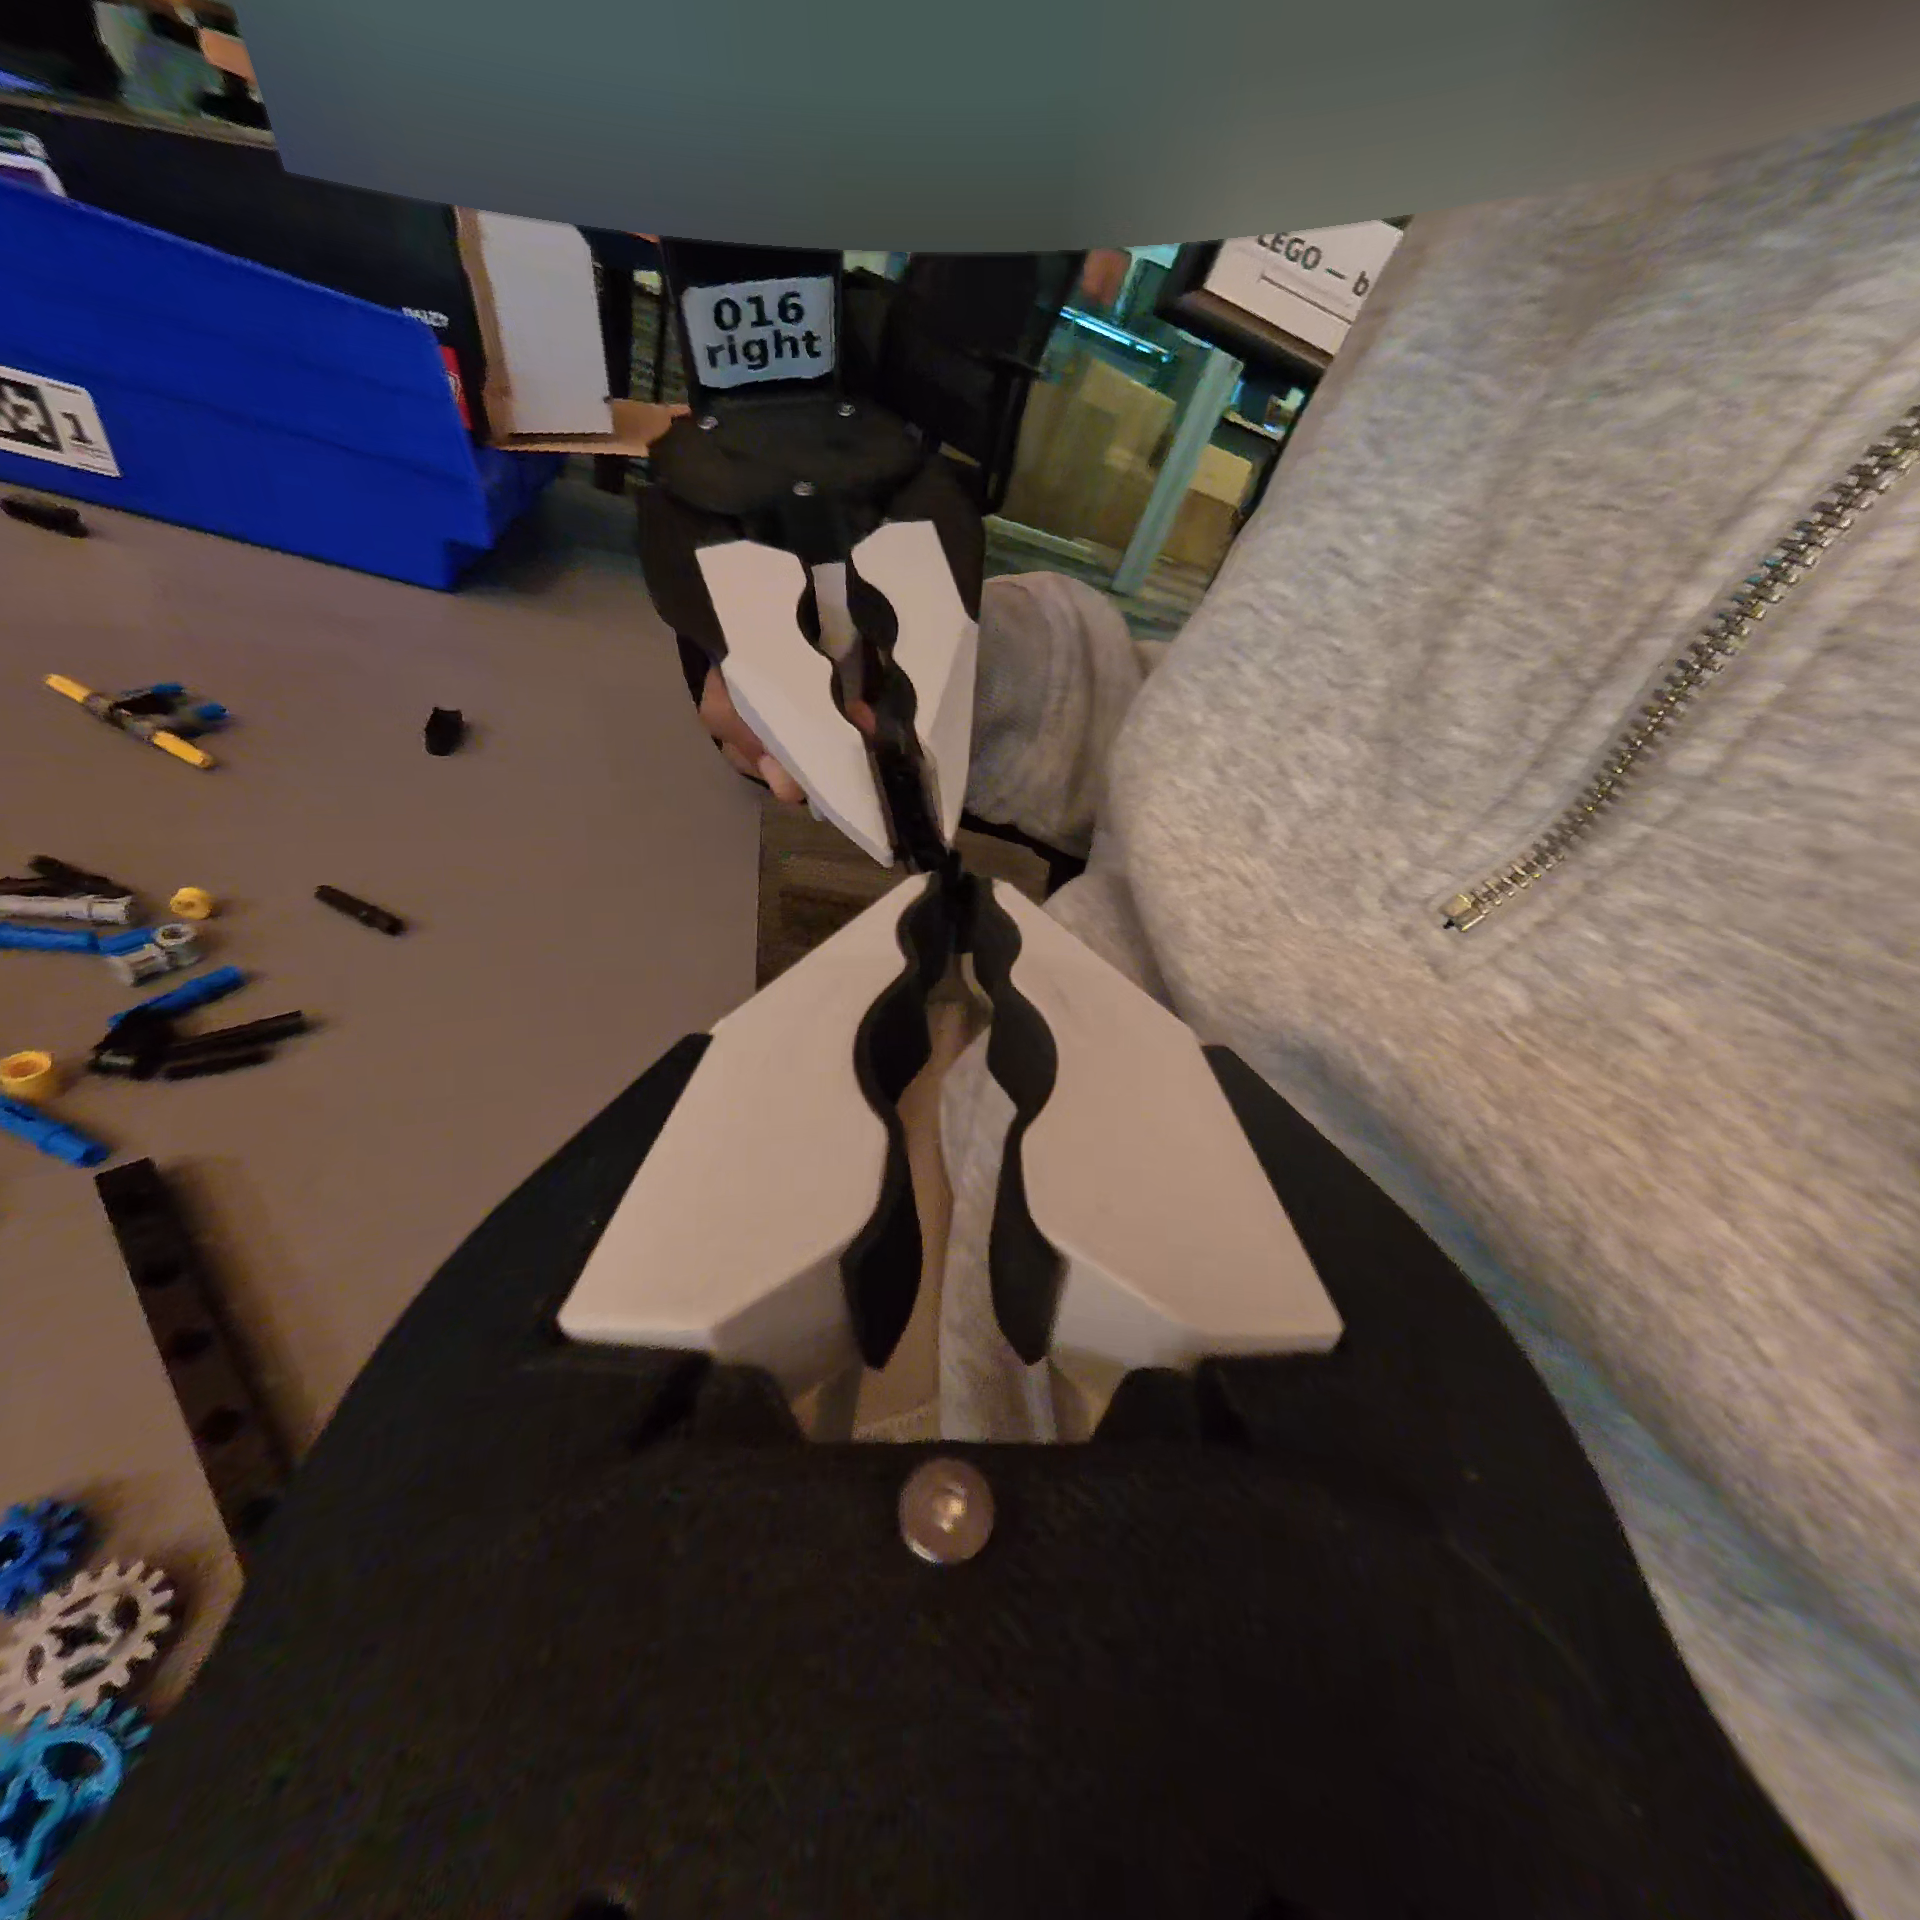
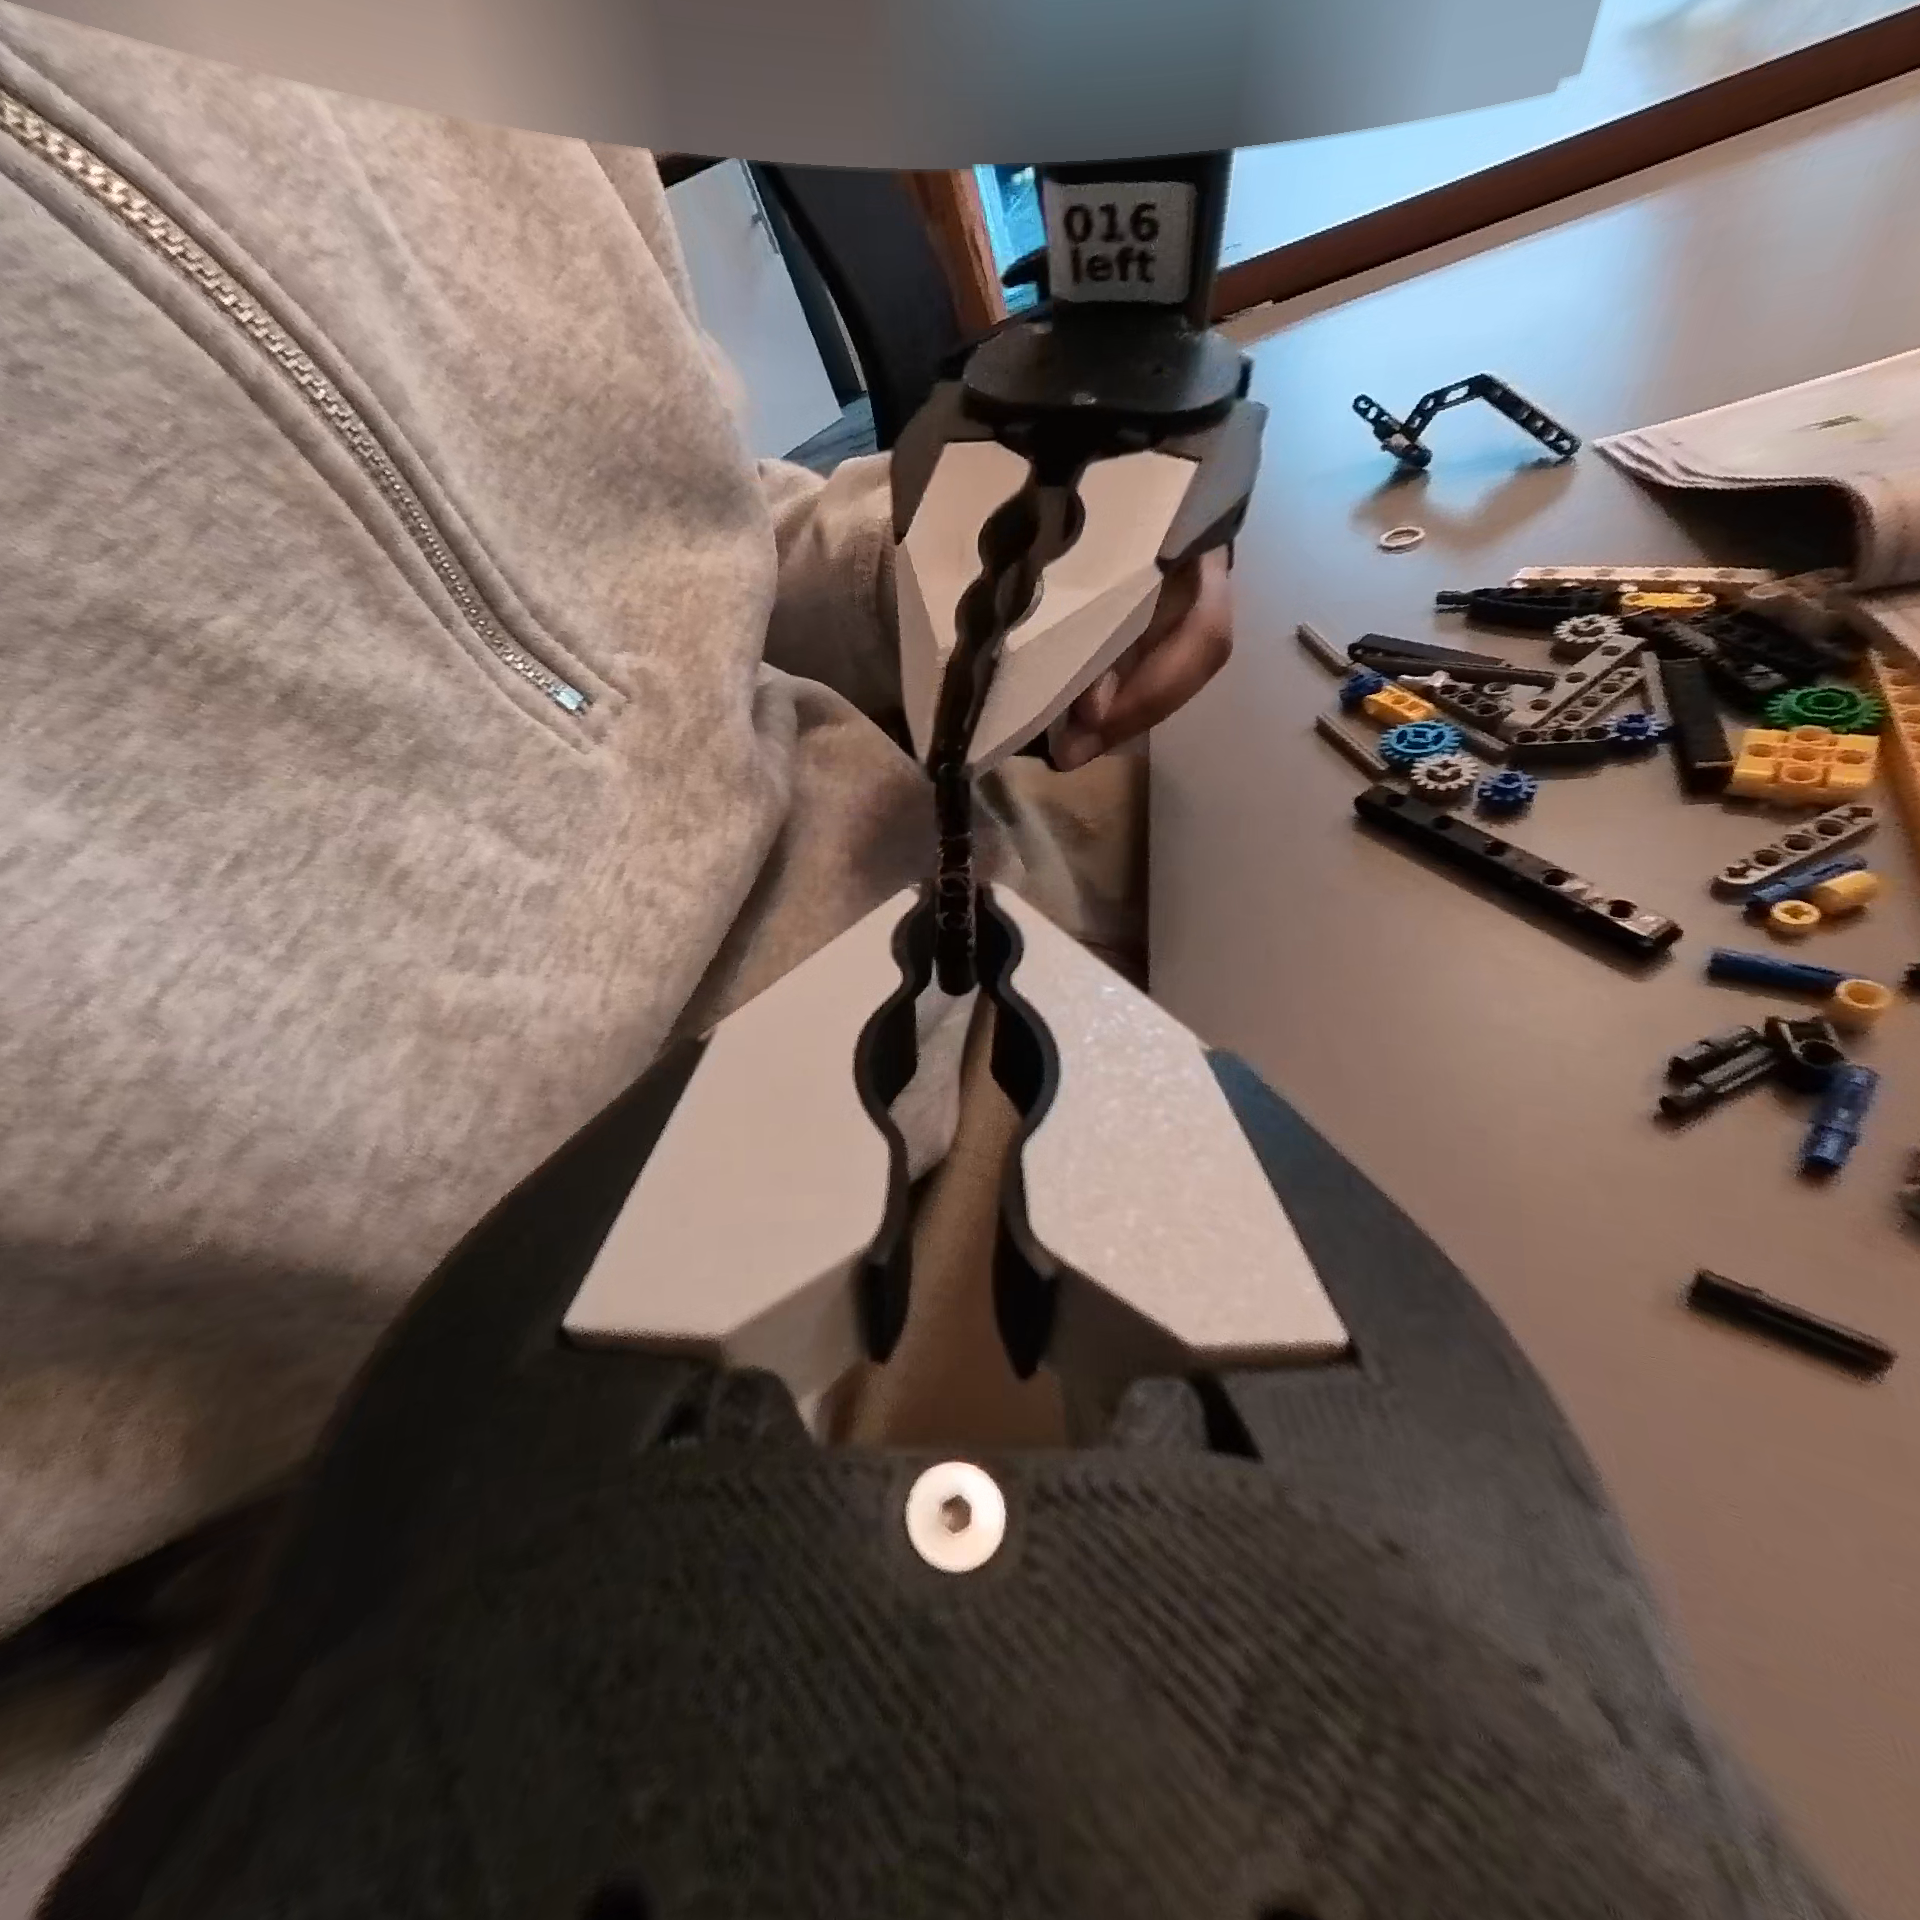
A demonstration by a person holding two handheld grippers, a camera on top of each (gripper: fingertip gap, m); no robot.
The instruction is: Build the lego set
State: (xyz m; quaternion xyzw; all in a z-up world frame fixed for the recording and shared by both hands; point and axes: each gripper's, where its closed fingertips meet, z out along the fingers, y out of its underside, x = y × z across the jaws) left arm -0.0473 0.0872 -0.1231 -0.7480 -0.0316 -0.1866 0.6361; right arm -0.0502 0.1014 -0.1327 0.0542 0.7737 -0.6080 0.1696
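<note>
My two grippers meet tip to tip in the air in front of a person's grey zip hoodie [image 2: 312,623], off the table's edge. A thin black lego piece [image 2: 954,852] runs between them. My right gripper [image 2: 954,920] is shut on its near end, and the piece reaches a short way back between the pads. My left gripper [image 2: 951,764] faces it and is shut on the far end. In the left wrist view, my left gripper [image 1: 948,888] pinches the tip of the black piece [image 1: 906,779], which lies along the right gripper's [image 1: 920,847] closed jaws. I cannot tell whether it is one part or two joined.
The grey table [image 1: 468,810] holds loose blue, black and yellow pins [image 1: 156,966], gears [image 1: 83,1652], a long black beam [image 1: 187,1340] and a blue bin [image 1: 239,384]. The right wrist view shows a parts pile [image 2: 1662,707], a small black assembly [image 2: 1465,416], and a booklet [image 2: 1766,457]. Both grippers' tips are close together, under 4 cm apart.
</note>
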